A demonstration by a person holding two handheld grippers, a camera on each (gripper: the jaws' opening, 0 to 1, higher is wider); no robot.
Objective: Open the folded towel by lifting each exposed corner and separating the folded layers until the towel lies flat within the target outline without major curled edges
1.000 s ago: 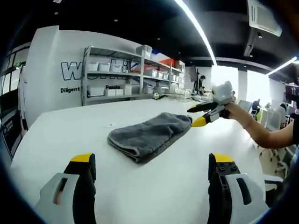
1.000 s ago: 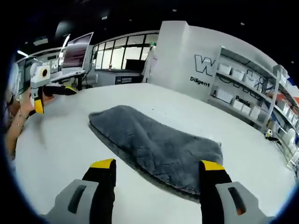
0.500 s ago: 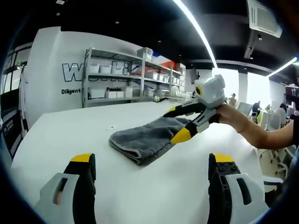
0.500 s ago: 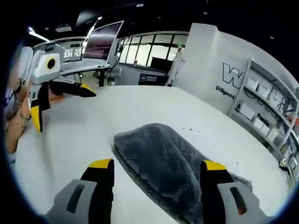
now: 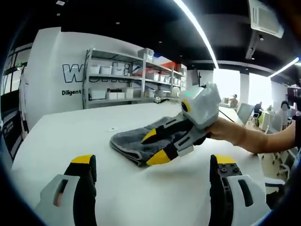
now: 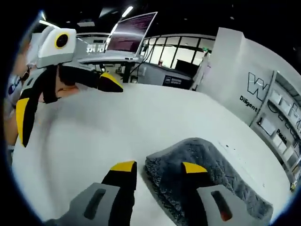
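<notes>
A: Jaws first?

B: Both pairs spread. Left gripper [image 5: 153,165] wide apart over bare white table [image 5: 56,136], gripping nothing. Right gripper [image 6: 159,167] narrower but parted, tips at the near corner of the folded grey towel [image 6: 207,174], not clamped on it.

A: Largest to smallest, then?

B: Table in both views. Towel lying folded mid-table, well ahead of the left jaws. Metal shelving [image 5: 127,77] behind it in the left gripper view.

A: Differences between views?

B: Left gripper view: right gripper [image 5: 151,148] from outside, held by a hand [image 5: 228,134], tips over the towel's front edge. Right gripper view: left gripper [image 6: 66,101] from outside, apart from the towel, plus a monitor [image 6: 134,30] behind.
</notes>
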